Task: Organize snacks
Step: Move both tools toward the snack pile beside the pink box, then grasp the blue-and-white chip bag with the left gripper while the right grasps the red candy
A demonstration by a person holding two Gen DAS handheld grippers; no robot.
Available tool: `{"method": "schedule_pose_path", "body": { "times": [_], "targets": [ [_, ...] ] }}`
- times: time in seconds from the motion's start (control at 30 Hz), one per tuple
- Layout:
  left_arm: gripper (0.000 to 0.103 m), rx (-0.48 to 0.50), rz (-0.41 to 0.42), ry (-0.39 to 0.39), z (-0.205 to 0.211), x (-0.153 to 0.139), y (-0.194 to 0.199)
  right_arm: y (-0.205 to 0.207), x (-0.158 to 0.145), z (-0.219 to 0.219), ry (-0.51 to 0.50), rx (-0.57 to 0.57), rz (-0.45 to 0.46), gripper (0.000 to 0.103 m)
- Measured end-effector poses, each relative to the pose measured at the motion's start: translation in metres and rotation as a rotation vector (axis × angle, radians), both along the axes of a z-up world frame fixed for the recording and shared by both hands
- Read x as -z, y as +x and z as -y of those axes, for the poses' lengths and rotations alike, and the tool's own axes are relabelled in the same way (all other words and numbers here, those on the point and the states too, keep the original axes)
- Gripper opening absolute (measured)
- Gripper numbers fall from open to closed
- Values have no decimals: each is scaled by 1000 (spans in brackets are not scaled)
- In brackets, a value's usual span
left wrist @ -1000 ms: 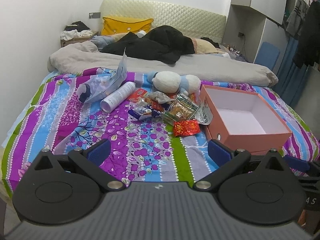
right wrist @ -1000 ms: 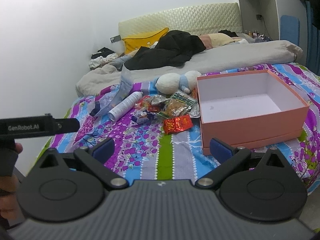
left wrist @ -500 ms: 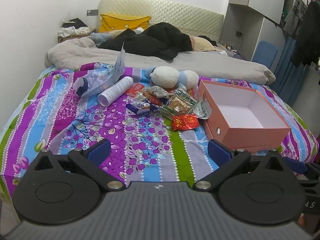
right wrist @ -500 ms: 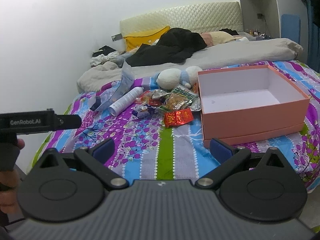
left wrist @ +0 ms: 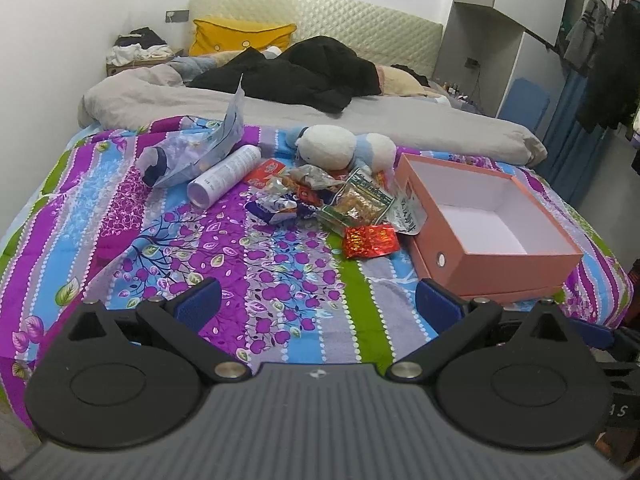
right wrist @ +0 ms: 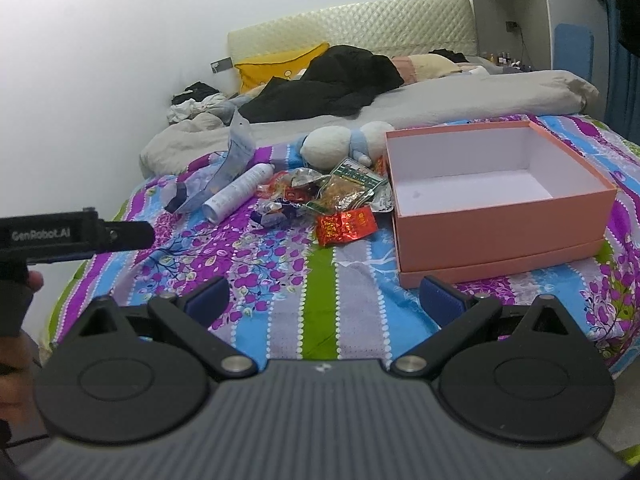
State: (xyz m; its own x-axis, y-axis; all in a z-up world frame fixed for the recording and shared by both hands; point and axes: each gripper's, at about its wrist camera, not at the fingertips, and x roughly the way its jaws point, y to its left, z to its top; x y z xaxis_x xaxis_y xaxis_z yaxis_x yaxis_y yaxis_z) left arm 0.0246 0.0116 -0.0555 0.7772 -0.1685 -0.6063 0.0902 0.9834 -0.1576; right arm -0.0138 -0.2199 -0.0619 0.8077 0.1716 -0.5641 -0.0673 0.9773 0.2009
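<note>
Closer to the bed than a second ago, both views pushed in over the bedspread [left wrist: 280, 272], snacks and box sitting larger and lower in frame; nothing on the bed shifted. Far left on the spread: crumpled clear plastic bag [left wrist: 192, 152], standing flap at its back, with white tube bottle [left wrist: 224, 180] just beside it, cap end toward the headboard. Next over, snack pile [left wrist: 332, 200] mid-bed: loose heap of small foil and plastic packets, red, silver, dark blue, plus a clear green-edged bag of brown bits, overlapping each other. Behind the pile, touching it, white and blue plush toy [left wrist: 340, 148]. At the pile's near right edge, shiny red foil packet [left wrist: 370, 241], lying flat, just beside the box. Right of that, open pink box [left wrist: 500, 256], white inside, empty, corner pointing at the pile. Same layout from the right wrist: pile [right wrist: 320, 196], red packet [right wrist: 346, 226], box [right wrist: 504, 236]. Left gripper [left wrist: 318, 300] low over the near edge of the spread, blue pads [left wrist: 198, 304] wide apart, holding nothing. Right gripper [right wrist: 324, 300] likewise spread wide, empty, hovering short of the box's near wall. Left device body also visible at the right view's left edge, gripped by a hand [right wrist: 16, 344].
</note>
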Motion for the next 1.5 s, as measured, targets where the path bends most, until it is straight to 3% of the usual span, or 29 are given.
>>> {"method": "schedule_pose_path", "body": {
  "times": [0.4,0.6,0.73,0.9,1.03,1.17,1.37,1.5],
  "targets": [
    [103,-15,-45,21,-15,23,40,29,14,-14,-32,9,2,103],
    [103,-26,-80,25,-25,42,68,47,26,-27,14,-42,-7,103],
    [103,-29,-108,12,-33,56,90,58,34,-42,-27,-59,-13,103],
    [103,-29,-105,44,-37,75,117,75,47,-50,-50,-71,-5,103],
    [103,-7,-73,143,-34,93,137,91,57,-59,-102,-86,32,103],
    [103,32,-96,128,-36,114,163,111,70,-64,-137,-92,46,103],
    [103,67,-105,119,-37,143,215,146,97,-66,-175,-93,3,98],
    [103,111,-94,144,-34,155,255,170,116,-71,-210,-103,-20,87]
  ]
}}
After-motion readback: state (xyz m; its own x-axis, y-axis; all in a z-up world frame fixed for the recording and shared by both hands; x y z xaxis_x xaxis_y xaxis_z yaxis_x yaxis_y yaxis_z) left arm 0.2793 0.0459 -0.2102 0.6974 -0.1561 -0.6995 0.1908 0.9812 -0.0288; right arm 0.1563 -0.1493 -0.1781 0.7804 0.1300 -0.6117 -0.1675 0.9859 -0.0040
